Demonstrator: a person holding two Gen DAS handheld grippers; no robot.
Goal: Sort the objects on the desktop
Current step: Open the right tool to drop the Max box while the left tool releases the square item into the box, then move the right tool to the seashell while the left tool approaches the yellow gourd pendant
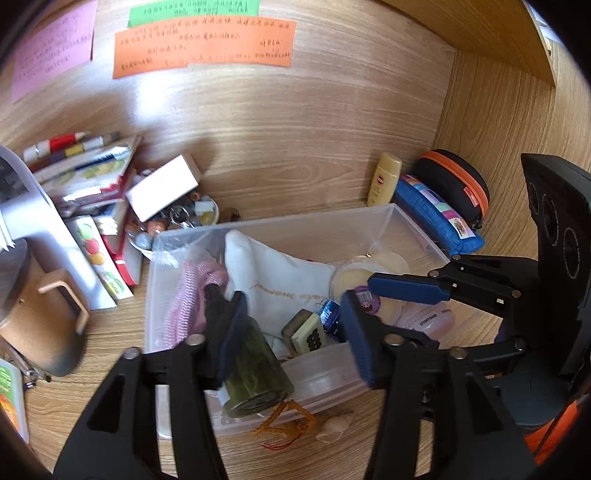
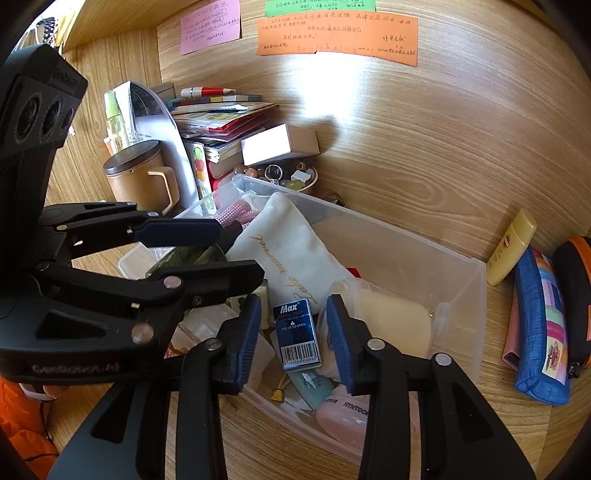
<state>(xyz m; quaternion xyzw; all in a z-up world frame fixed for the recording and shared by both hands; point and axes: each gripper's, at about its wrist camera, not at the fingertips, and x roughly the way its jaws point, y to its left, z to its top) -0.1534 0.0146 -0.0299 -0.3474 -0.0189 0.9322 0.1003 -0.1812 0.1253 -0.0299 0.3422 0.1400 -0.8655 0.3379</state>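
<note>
My left gripper has its fingers spread around a green bottle in the clear box, not pinching; my right gripper hangs spread over a blue packet. I judge sorting partly done; the yellow tube and blue pouch lie on the bench.

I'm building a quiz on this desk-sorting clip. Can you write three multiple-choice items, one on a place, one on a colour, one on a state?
1. Where is the blue Max box?
A. inside the clear bin
B. on the book stack
C. under the mug

2. What colour is the widest note on the back panel?
A. pink
B. orange
C. white

3. How is the right claw?
A. shut on the yellow tube
B. open over the Max box
C. out of view

Answers: 1 A, it lies among items within the clear bin walls. 2 B, the orange note spans most. 3 B, its fingers stand apart on either side of the box.
</note>
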